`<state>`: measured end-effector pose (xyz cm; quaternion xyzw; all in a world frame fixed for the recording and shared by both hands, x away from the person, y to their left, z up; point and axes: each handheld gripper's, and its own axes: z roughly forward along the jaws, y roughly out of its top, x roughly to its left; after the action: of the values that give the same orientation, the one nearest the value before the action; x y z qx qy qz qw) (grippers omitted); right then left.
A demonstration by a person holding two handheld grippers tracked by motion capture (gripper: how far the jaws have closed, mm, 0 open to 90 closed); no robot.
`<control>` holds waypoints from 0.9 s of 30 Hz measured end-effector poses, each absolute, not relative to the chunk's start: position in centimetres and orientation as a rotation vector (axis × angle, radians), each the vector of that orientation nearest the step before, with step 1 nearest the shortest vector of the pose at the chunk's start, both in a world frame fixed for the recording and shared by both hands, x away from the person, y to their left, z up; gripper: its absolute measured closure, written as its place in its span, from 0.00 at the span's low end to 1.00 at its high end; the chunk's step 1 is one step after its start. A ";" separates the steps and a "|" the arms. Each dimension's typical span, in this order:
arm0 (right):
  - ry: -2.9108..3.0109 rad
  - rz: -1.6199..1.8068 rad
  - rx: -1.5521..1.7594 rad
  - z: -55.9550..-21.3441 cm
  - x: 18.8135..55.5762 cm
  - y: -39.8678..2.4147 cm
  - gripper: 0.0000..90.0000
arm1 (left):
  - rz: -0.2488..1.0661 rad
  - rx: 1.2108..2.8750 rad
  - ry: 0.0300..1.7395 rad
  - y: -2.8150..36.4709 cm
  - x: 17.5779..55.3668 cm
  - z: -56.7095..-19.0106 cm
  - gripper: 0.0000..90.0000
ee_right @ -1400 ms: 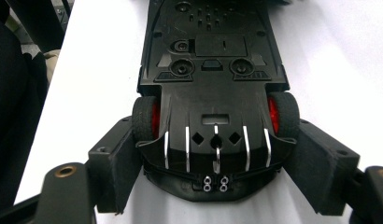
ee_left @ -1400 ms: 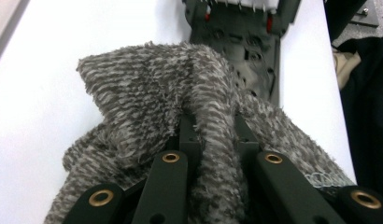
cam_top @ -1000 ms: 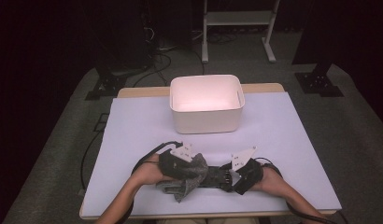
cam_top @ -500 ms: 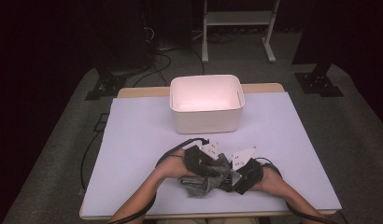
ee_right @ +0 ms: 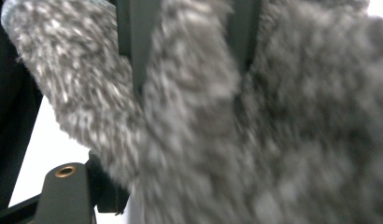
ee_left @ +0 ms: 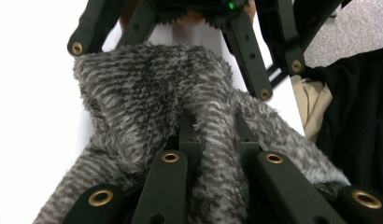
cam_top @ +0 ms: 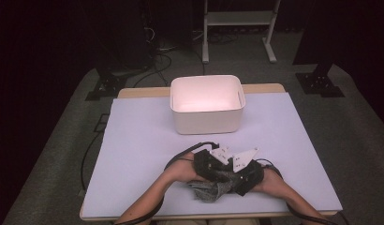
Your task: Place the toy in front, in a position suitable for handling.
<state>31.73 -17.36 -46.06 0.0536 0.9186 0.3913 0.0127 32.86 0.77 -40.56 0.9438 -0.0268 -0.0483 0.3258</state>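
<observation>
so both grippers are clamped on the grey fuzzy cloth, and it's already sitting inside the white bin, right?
Not inside the bin. The high view shows the grey fuzzy cloth on the table, near its front edge, well short of the white bin. The left gripper and right gripper are both clamped on it.

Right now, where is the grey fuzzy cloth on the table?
In the high view the cloth lies at the near middle edge of the table, held between the left tongs and right tongs, nearer than the white bin.
</observation>
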 end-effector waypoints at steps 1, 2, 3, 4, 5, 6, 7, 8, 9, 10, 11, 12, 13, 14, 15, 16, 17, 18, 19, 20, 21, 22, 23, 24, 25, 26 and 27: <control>2.862 1.221 0.172 -46.1 31.7 -17.4 0.26 | -0.128 2.472 -0.057 1.1 32.7 -40.6 0.88; 2.859 1.220 0.171 -46.1 31.7 -17.4 0.26 | -0.118 2.473 -0.064 1.5 32.7 -40.5 0.88; 2.858 1.219 0.170 -46.0 31.7 -17.4 0.26 | -0.113 2.470 -0.049 2.0 32.6 -40.5 0.88; 2.857 1.219 0.166 -46.1 31.7 -17.4 0.26 | -0.114 2.473 -0.038 2.7 32.4 -40.5 0.88; 2.859 1.221 0.167 -46.1 31.7 -17.4 0.26 | -0.109 2.476 -0.034 3.3 32.3 -40.5 0.88; 2.860 1.222 0.165 -46.1 31.7 -17.4 0.26 | -0.106 2.478 -0.030 3.8 32.2 -40.5 0.88; 2.862 1.222 0.167 -46.1 31.8 -17.4 0.26 | -0.095 2.482 -0.018 4.6 32.0 -40.4 0.88; 2.860 1.223 0.165 -46.1 31.8 -17.4 0.26 | -0.088 2.480 -0.005 5.3 32.0 -40.4 0.88; 2.859 1.225 0.166 -46.1 31.8 -17.4 0.26 | -0.078 2.480 0.014 6.0 31.9 -40.4 0.88; 2.859 1.228 0.167 -46.0 31.8 -17.4 0.26 | -0.070 2.482 0.030 6.7 31.9 -40.4 0.88; 2.859 1.234 0.168 -46.0 31.8 -17.4 0.26 | -0.068 2.481 0.053 7.5 31.9 -40.4 0.88; 2.857 1.242 0.173 -45.9 31.8 -17.5 0.26 | -0.063 2.485 0.061 8.0 31.9 -40.5 0.88; 2.854 1.249 0.172 -45.8 31.9 -17.5 0.26 | -0.060 2.481 0.083 8.6 32.0 -40.6 0.88; 2.853 1.264 0.184 -45.7 31.9 -17.5 0.26 | -0.057 2.482 0.097 9.2 32.1 -40.6 0.88; 2.851 1.273 0.188 -45.7 31.9 -17.6 0.26 | -0.058 2.477 0.116 9.6 32.2 -40.7 0.88; 2.851 1.277 0.192 -45.6 31.9 -17.6 0.26 | -0.058 2.473 0.132 10.2 32.3 -40.7 0.88; 2.853 1.271 0.191 -45.6 31.9 -17.5 0.26 | -0.054 2.473 0.140 10.6 32.4 -40.7 0.88; 2.853 1.265 0.190 -45.6 31.9 -17.5 0.26 | -0.054 2.470 0.155 10.9 32.5 -40.7 0.88; 2.853 1.262 0.188 -45.7 31.9 -17.5 0.26 | -0.049 2.468 0.167 11.1 32.6 -40.7 0.87; 2.856 1.257 0.187 -45.7 31.9 -17.5 0.26 | -0.044 2.470 0.175 11.4 32.7 -40.7 0.87; 2.860 1.256 0.188 -45.7 32.0 -17.5 0.26 | -0.041 2.471 0.181 11.5 32.9 -40.7 0.87; 2.864 1.253 0.193 -45.8 32.0 -17.5 0.26 | -0.041 2.472 0.189 11.6 33.0 -40.7 0.87; 2.866 1.255 0.194 -45.8 32.0 -17.5 0.26 | -0.041 2.474 0.194 11.7 33.2 -40.7 0.87; 2.871 1.262 0.202 -45.8 32.1 -17.5 0.26 | -0.049 2.471 0.195 11.6 33.2 -40.8 0.87; 2.881 1.268 0.220 -45.8 32.2 -17.5 0.26 | -0.050 2.474 0.189 11.5 33.2 -40.8 0.87; 2.884 1.274 0.229 -45.8 32.3 -17.6 0.25 | -0.051 2.475 0.186 11.4 33.1 -40.8 0.87; 2.888 1.277 0.243 -45.8 32.3 -17.6 0.25 | -0.054 2.478 0.180 11.3 33.0 -40.9 0.87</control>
<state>32.28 -17.57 -45.76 0.0767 0.9118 0.4032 -0.0125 32.96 11.27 -40.85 0.9439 0.0686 -0.0205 0.3225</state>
